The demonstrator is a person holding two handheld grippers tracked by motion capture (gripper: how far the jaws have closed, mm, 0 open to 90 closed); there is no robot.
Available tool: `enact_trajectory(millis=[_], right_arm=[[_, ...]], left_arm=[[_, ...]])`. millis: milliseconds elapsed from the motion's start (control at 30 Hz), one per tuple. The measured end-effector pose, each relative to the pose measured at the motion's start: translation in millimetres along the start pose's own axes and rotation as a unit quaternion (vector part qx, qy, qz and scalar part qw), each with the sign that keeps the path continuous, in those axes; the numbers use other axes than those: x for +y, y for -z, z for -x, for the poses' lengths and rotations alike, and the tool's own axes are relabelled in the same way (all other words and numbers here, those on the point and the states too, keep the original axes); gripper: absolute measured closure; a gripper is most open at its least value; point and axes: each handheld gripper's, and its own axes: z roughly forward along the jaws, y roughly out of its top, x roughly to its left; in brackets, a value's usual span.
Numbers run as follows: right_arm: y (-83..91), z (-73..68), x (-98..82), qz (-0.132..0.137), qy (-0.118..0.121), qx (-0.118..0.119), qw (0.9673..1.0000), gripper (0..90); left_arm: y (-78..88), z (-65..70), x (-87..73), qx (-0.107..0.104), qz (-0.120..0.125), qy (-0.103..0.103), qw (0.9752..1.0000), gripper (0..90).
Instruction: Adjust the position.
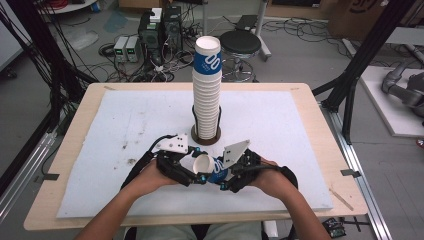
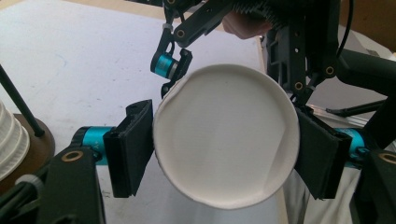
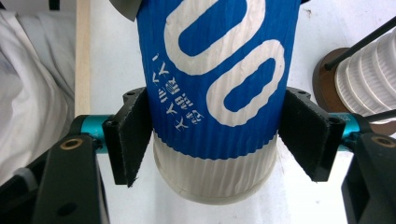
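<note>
A paper cup (image 1: 207, 166) with a blue sleeve and white "00" lettering lies level just above the white mat, held between both hands near the table's front. My left gripper (image 2: 224, 154) is shut on its open mouth, and the cup's rim (image 2: 175, 91) is dented at the upper left. My right gripper (image 3: 217, 140) is shut on the cup's body (image 3: 215, 70), with the base toward its camera. From above, the left gripper (image 1: 192, 175) and the right gripper (image 1: 225, 177) meet at the cup.
A tall stack of white ribbed cups (image 1: 207, 95), topped by a blue-sleeved cup (image 1: 207, 57), stands in a wire holder on a round brown base (image 1: 206, 140) just beyond the hands. The white mat (image 1: 125, 125) covers the wooden table (image 1: 310, 115). On the floor beyond are a stool (image 1: 240, 44) and cables.
</note>
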Motion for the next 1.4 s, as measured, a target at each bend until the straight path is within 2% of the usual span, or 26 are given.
enact_trajectory(millis=[133, 300, 433, 600, 700, 833, 867, 900, 967, 1067, 1133, 1300, 1400], right_arm=[[-0.1, -0.5, 3.1, -0.027, 0.012, -0.001, 0.9996, 29.3], [1.7, -0.2, 0.9, -0.022, 0.011, -0.001, 0.9997, 29.2], [4.5, 1.0, -3.0, 0.002, 0.000, -0.001, 1.0000, 23.0], [15.5, 2.0, -10.5, 0.067, -0.021, 0.007, 0.9975, 20.9], [24.9, 3.3, -16.7, 0.111, -0.040, 0.013, 0.9929, 20.8], [34.7, 4.7, -25.7, 0.166, -0.066, 0.015, 0.9838, 20.4], [38.3, 5.0, -30.6, 0.188, -0.084, 0.005, 0.9785, 20.4], [38.3, 5.0, -30.6, 0.188, -0.084, 0.005, 0.9785, 20.4], [39.9, 5.4, -35.9, 0.211, -0.094, 0.014, 0.9728, 20.4], [40.2, 5.1, -41.6, 0.223, -0.113, 0.008, 0.9681, 20.4], [39.0, 4.6, -45.1, 0.229, -0.120, 0.007, 0.9661, 20.4], [35.0, 4.2, -52.3, 0.255, -0.146, 0.019, 0.9558, 20.3], [32.8, 4.2, -55.8, 0.264, -0.150, 0.023, 0.9524, 20.3]], left_arm=[[-2.6, -0.5, -0.9, -0.003, -0.010, -0.009, 0.9999, 29.2], [-2.8, 1.1, -0.4, -0.002, -0.002, -0.019, 0.9998, 30.2], [-0.4, 0.4, 0.1, -0.002, 0.004, -0.017, 0.9998, 30.1], [7.2, -2.8, -1.6, -0.007, 0.030, -0.005, 0.9995, 30.1], [12.5, -5.2, -4.1, -0.012, 0.049, -0.001, 0.9987, 30.1], [19.2, -7.3, -6.6, -0.014, 0.076, -0.001, 0.9970, 30.1], [20.9, -7.9, -7.1, -0.014, 0.080, -0.003, 0.9967, 30.1], [22.2, -8.0, -7.7, -0.014, 0.085, -0.001, 0.9963, 30.1], [24.8, -8.5, -8.9, -0.015, 0.093, -0.002, 0.9955, 30.1], [28.8, -9.1, -10.9, -0.017, 0.110, 0.000, 0.9938, 30.1], [30.8, -9.8, -12.2, -0.017, 0.119, 0.001, 0.9927, 30.1], [34.2, -10.9, -15.8, -0.022, 0.135, 0.004, 0.9906, 30.1], [35.7, -11.1, -17.8, -0.024, 0.143, 0.004, 0.9895, 30.1]])
